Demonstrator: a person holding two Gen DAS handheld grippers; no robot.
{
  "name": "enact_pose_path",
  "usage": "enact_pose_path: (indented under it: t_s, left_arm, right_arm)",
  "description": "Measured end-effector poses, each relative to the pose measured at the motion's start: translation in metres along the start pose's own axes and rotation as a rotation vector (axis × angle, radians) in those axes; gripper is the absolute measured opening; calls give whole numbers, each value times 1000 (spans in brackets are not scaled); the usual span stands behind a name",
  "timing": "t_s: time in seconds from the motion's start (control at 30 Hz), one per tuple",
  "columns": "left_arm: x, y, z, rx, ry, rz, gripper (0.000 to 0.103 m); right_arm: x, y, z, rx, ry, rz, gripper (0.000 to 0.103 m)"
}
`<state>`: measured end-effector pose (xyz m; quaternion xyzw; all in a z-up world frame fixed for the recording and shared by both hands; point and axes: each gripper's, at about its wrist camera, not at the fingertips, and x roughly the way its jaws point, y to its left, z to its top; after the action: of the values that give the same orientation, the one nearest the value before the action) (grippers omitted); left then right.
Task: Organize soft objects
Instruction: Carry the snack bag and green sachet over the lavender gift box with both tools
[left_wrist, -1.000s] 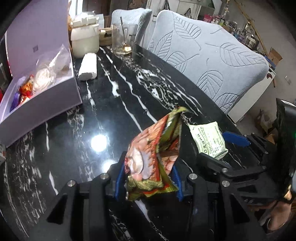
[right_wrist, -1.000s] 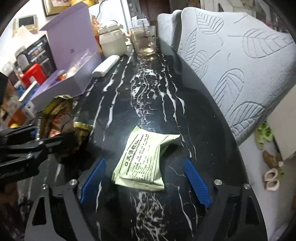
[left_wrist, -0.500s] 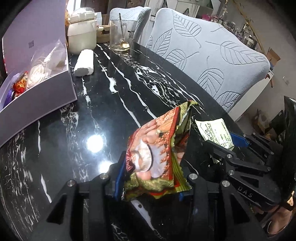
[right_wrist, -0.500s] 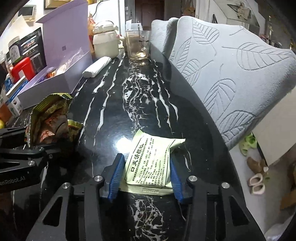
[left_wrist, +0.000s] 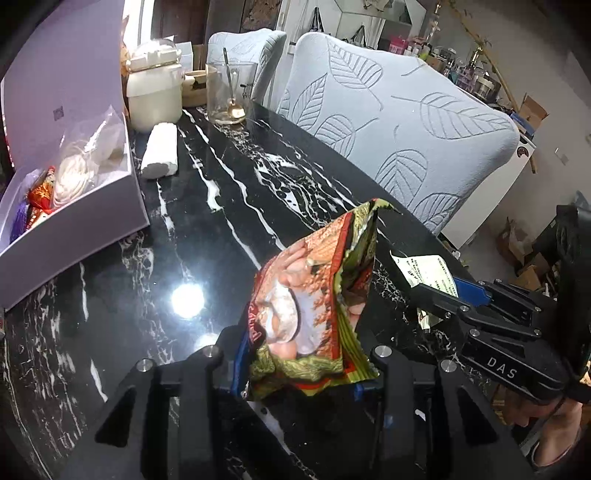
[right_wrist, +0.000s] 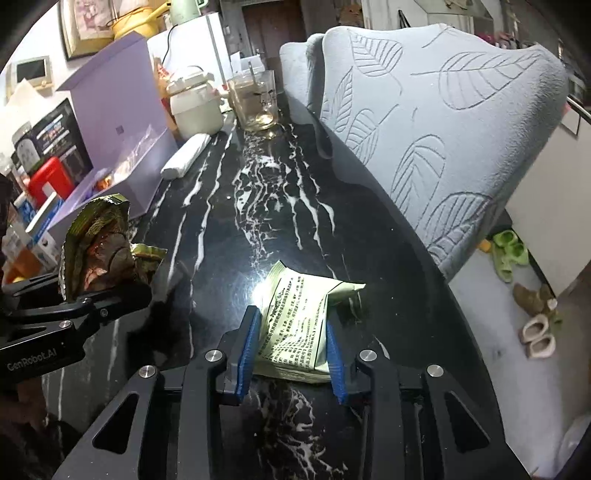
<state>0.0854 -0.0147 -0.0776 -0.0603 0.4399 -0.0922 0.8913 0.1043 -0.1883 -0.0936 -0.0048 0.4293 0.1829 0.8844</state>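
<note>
My left gripper (left_wrist: 295, 373) is shut on a crumpled red and green snack bag (left_wrist: 314, 302) and holds it above the black marble table (left_wrist: 207, 229); the bag also shows in the right wrist view (right_wrist: 99, 243). My right gripper (right_wrist: 291, 350) is shut on a pale green printed packet (right_wrist: 299, 317) at the table's right edge; the packet also shows in the left wrist view (left_wrist: 428, 269). An open purple box (left_wrist: 70, 218) with several wrapped soft items stands at the left.
A rolled white cloth (left_wrist: 160, 149), a white jar (left_wrist: 153, 92) and a glass with a spoon (left_wrist: 229, 92) stand at the table's far end. Grey leaf-pattern chairs (left_wrist: 399, 122) line the right side. Slippers (right_wrist: 509, 254) lie on the floor.
My right gripper closed on the green packet, which was lying between open fingers a second ago. My left gripper lifted the snack bag higher and turned slightly.
</note>
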Motion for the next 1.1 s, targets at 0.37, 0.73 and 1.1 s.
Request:
enact_pose_path:
  t_s: [0.37, 0.73, 1.1]
  left_arm:
    - [-33, 19, -15, -55, -39, 59, 40]
    - [-84, 61, -49, -154, -103, 160, 41]
    - [-138, 97, -91, -257, -171, 251, 41]
  right_arm:
    - [-11, 28, 4, -50, -21, 113, 33]
    - [-16, 95, 1, -184, -30, 249, 33]
    - [-27, 163, -17, -319, -23, 380, 33]
